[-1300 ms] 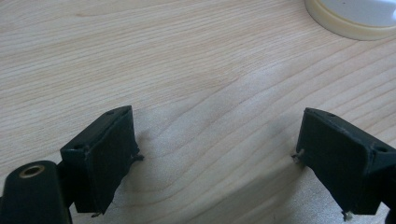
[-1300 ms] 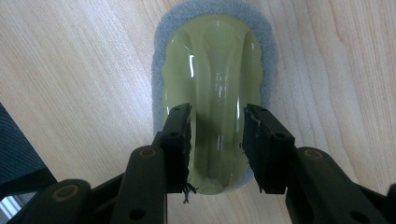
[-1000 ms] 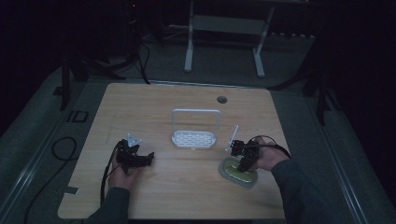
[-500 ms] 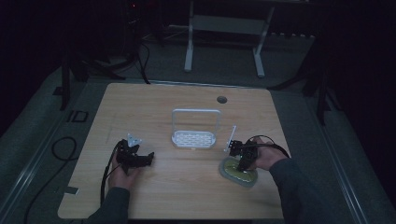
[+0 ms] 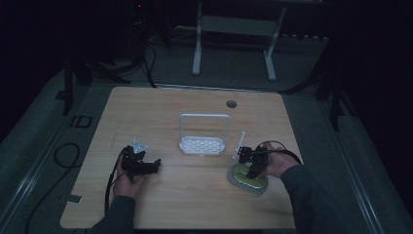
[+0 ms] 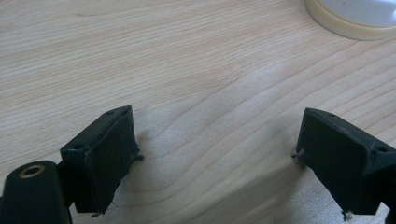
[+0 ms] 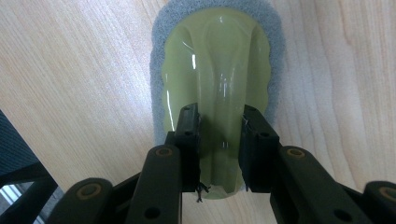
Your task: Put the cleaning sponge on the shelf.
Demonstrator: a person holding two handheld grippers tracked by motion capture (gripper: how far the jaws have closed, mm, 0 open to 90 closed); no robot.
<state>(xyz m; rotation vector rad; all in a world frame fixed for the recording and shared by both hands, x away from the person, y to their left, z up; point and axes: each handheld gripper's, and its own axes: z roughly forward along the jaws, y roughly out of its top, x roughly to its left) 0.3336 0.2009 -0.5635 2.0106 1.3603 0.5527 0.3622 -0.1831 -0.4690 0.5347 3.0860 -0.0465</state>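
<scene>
A yellow-green scrubber (image 7: 217, 60) with a grey pad under it lies flat on the wooden table at the right (image 5: 243, 181). My right gripper (image 7: 219, 114) points down onto it (image 5: 253, 171). Its jaws have just been closing, and they now stand on either side of the scrubber's raised middle ridge, with the pads against it. My left gripper (image 5: 155, 165) rests low over the table at the left, pointing right. Its jaws stand wide apart (image 6: 215, 135) over bare wood with nothing between them.
A white wire rack (image 5: 203, 144) with an upright handle stands at the table's middle, between the two hands. A round cable hole (image 5: 231, 104) sits near the far edge. A pale round-rimmed object (image 6: 350, 18) lies ahead of the left gripper.
</scene>
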